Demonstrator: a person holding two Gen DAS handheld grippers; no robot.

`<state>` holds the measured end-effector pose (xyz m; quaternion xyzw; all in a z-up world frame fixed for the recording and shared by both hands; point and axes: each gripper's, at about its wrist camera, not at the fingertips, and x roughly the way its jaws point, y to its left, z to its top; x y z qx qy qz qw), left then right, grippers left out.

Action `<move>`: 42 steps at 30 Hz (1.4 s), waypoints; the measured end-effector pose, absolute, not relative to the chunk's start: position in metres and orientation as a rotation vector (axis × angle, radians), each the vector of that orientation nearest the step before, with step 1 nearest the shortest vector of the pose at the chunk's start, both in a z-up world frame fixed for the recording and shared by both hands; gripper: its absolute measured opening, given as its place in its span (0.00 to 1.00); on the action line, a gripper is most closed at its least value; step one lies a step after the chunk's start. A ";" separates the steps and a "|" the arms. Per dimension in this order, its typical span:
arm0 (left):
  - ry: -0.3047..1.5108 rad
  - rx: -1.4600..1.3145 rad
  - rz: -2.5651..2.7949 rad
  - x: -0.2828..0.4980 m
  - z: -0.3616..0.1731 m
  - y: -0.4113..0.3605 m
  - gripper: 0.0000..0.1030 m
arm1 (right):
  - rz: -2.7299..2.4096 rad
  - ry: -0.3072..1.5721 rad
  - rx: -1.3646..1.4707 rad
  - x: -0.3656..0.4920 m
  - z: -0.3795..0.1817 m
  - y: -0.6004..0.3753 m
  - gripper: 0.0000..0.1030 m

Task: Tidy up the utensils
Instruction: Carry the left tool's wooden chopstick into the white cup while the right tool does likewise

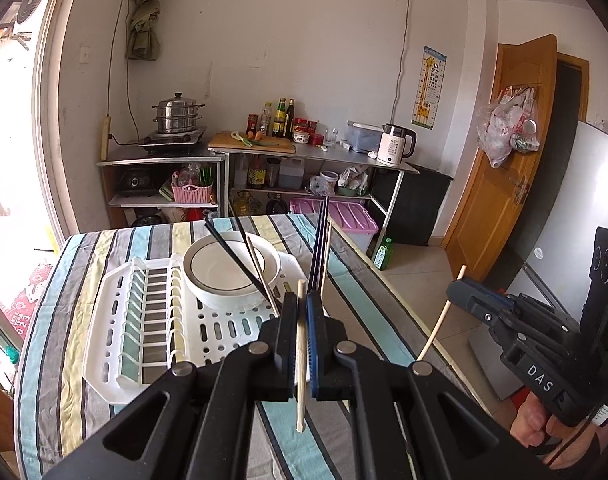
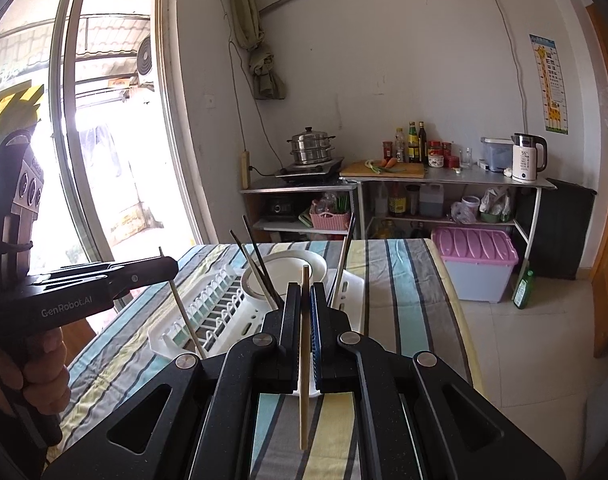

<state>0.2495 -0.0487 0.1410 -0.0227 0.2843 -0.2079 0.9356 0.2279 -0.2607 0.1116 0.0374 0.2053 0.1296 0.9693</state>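
Left wrist view: the left claw point(image 1: 301, 308) is clamped on a pale wooden chopstick point(image 1: 301, 360) that stands nearly upright between its pads. Just ahead of it a white drain rack point(image 1: 116, 320) lies on the striped tabletop point(image 1: 56, 360). A white bowl point(image 1: 224, 276) sits in the rack's far part, with dark chopsticks point(image 1: 232, 256) and a pale one leaning in it. More dark sticks point(image 1: 319, 248) rise just beyond the claw's right finger. To the right, off the tabletop's edge, the right claw point(image 1: 458, 290) pinches another pale chopstick point(image 1: 442, 316); its body reads "DAS". A white kettle point(image 1: 394, 144) far ahead shows "55".

Right wrist view: the right claw point(image 2: 306, 300) is closed on its chopstick point(image 2: 304, 360), again near upright. The rack point(image 2: 352, 300) and bowl point(image 2: 304, 264) lie just ahead and left, sticks point(image 2: 260, 260) slanting out of the bowl. To the left the left claw point(image 2: 166, 266), marked "GenRobot.AI", grips its stick point(image 2: 184, 312). A lidded pink-topped bin point(image 2: 476, 260) stands on the floor to the right.
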 end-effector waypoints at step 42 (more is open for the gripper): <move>0.653 -0.118 -0.425 0.360 0.096 -0.072 0.05 | 0.255 0.483 0.143 0.352 0.070 -0.258 0.04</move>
